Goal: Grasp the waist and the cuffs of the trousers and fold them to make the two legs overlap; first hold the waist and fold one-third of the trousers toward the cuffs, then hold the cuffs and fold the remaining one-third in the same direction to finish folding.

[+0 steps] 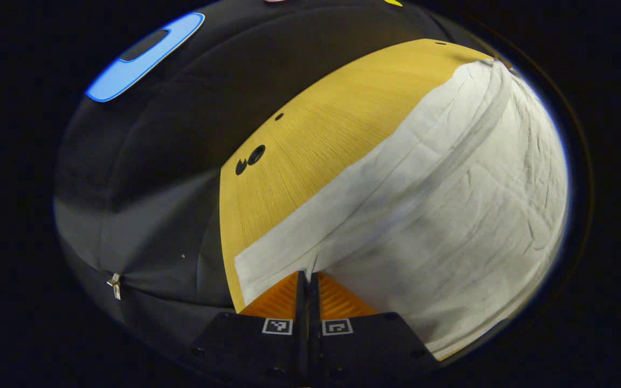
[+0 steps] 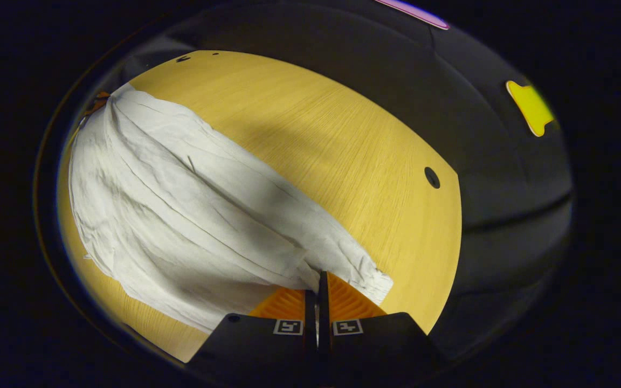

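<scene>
White trousers [image 1: 450,205] lying on wooden table [image 1: 310,140]: L gripper [image 1: 307,276] fingers pressed tight, pinching a trouser edge; R gripper [image 2: 321,277] likewise pinching fabric by the gathered end.

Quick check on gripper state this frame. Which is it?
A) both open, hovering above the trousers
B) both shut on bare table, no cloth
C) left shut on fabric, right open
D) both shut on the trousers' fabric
D: in the left gripper view the left gripper has its fingers closed with the white trousers pinched at the tips; in the right gripper view the right gripper pinches them likewise, over the wooden table.
</scene>
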Demonstrator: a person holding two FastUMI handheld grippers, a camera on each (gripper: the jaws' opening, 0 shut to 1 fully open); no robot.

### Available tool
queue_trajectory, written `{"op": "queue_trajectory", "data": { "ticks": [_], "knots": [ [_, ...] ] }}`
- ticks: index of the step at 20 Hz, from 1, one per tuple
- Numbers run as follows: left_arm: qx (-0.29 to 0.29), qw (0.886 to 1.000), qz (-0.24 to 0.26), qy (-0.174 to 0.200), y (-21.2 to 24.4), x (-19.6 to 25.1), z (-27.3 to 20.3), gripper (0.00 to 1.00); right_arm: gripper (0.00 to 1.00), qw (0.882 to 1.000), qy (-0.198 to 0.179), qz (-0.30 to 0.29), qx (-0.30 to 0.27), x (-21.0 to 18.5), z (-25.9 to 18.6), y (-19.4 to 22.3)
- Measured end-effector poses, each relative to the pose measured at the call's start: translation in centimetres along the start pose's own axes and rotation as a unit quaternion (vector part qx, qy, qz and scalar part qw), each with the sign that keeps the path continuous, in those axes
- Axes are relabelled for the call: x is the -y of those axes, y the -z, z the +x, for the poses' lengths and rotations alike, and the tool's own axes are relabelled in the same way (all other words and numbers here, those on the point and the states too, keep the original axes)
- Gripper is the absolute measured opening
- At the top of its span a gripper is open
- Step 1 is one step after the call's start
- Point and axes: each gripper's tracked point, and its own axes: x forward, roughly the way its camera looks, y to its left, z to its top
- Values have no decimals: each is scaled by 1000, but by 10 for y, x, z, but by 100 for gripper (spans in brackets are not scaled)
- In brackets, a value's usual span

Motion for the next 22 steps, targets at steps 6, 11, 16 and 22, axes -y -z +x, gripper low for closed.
{"op": "queue_trajectory", "data": {
  "ticks": [6, 11, 16, 22],
  "knots": [
    [-15, 1000, -3, 11, 6, 4, -4, 6, 6, 998, -37, 56, -12, 3, 0, -1],
    [-28, 999, 21, 10, 7, 0, -4, 6, 24, 992, -52, 112, -19, 11, 0, -3],
    [-27, 999, 18, -37, 8, -20, -10, 64, 66, 984, -34, 171, 47, 32, -16, -26],
    [-22, 999, -28, -39, 21, -25, -42, 95, 67, 951, 36, 251, 179, 72, -61, -58]
  ]
}}
